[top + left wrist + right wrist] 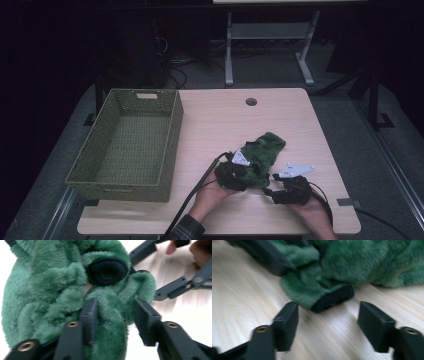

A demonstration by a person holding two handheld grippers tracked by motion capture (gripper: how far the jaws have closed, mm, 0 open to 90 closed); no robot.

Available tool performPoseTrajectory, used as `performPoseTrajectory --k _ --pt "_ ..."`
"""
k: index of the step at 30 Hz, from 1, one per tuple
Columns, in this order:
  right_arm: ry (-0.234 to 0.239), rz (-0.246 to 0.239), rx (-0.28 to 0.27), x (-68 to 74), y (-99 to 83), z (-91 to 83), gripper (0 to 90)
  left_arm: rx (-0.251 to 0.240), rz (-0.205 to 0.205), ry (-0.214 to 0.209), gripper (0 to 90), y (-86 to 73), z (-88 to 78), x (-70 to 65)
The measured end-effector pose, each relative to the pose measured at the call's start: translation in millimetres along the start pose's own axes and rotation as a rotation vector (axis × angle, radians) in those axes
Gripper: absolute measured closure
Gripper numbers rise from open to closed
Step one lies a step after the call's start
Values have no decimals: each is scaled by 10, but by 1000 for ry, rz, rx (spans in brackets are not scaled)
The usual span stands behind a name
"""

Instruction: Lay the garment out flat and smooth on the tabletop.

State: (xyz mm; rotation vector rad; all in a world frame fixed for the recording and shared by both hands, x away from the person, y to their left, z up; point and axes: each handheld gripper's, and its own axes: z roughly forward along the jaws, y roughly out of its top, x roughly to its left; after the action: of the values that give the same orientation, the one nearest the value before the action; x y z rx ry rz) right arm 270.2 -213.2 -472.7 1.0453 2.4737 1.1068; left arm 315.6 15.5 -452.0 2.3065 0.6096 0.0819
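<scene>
Fuzzy green plush glove (262,152), dark ribbed cuff (107,271).

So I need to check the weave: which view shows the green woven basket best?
The high view: the green woven basket lies whole at the table's left. The two gripper views look at green plush instead.

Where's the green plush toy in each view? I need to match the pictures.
High view: the plush toy lies right of centre on the table, between the two grippers.
Left gripper view: it takes up the left and centre, with a fold between the jaws.
Right gripper view: across the top, beyond the jaws.
Shared landmark: its black cuff.
</scene>
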Motion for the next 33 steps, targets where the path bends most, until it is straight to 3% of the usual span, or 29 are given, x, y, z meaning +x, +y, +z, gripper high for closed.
performPoseTrajectory --k 4,7,13,18,21,33 --pt "31 7 -29 -7 17 -42 494 1 -8 7 716 3 -3 18" --pt "59 20 -34 -7 19 -49 580 -1 -21 -10 806 8 -4 19" --pt "91 24 -27 -17 26 -61 815 6 -10 -24 832 43 -34 12" --pt "70 26 -50 -41 53 -146 836 -23 -33 -44 832 86 -136 2" --pt "63 34 -58 -87 48 -201 837 -34 -24 -58 832 112 -233 24" --pt "-6 28 -62 -211 3 -356 836 -69 -55 -37 836 -11 -721 253"
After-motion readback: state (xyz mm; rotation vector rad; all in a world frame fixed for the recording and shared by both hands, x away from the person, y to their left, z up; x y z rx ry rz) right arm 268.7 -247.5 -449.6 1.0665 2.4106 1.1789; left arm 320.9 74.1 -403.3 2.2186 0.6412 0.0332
